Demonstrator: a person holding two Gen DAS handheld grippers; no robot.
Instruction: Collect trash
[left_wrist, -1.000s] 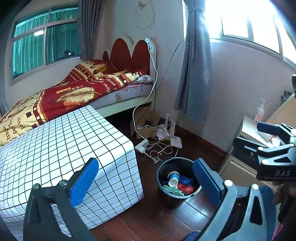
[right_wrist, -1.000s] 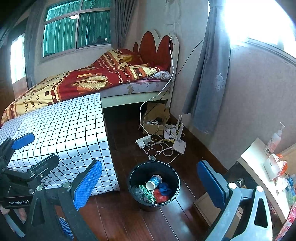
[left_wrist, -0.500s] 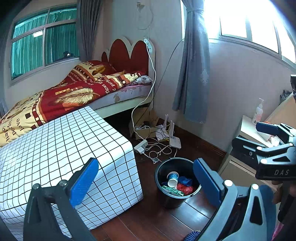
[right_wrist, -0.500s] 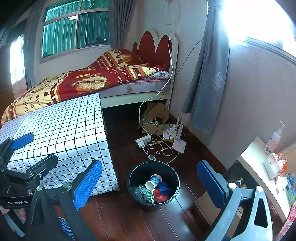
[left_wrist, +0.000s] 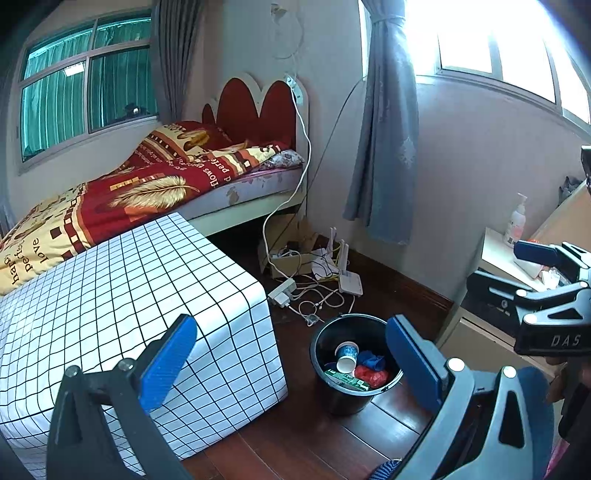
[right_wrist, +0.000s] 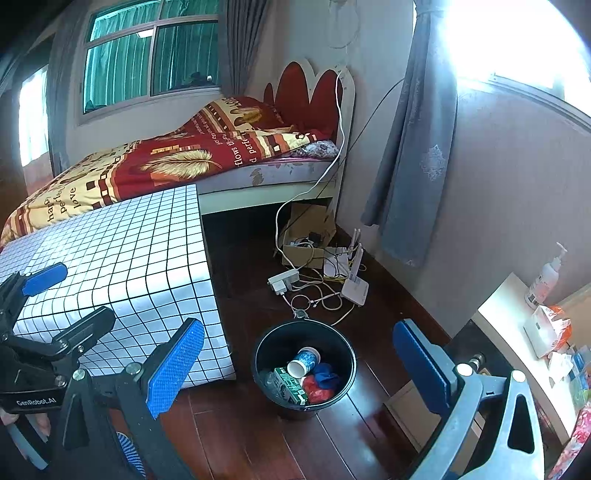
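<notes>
A black bin (left_wrist: 345, 400) stands on the dark wood floor beside the covered table. In it lie a paper cup (left_wrist: 346, 357), a red wrapper (left_wrist: 372, 376), a blue scrap and a green box. My left gripper (left_wrist: 291, 358) hovers open above and short of the bin, with nothing between its blue pads. The right wrist view shows the same bin (right_wrist: 295, 406) with the cup (right_wrist: 304, 360) inside, and my right gripper (right_wrist: 297, 367) is open and empty too. Each gripper appears at the edge of the other's view: the right gripper (left_wrist: 511, 266) and the left gripper (right_wrist: 66, 301).
A table under a white grid cloth (left_wrist: 129, 295) fills the left. Behind it is a bed (left_wrist: 166, 192). A power strip (right_wrist: 282, 280), tangled cables and a router (right_wrist: 355, 290) lie on the floor past the bin. A low cabinet (right_wrist: 506, 310) with a pump bottle (right_wrist: 546, 275) stands at the right.
Both views have only drifted slightly. The grippers stay open and the bin's contents look the same.
</notes>
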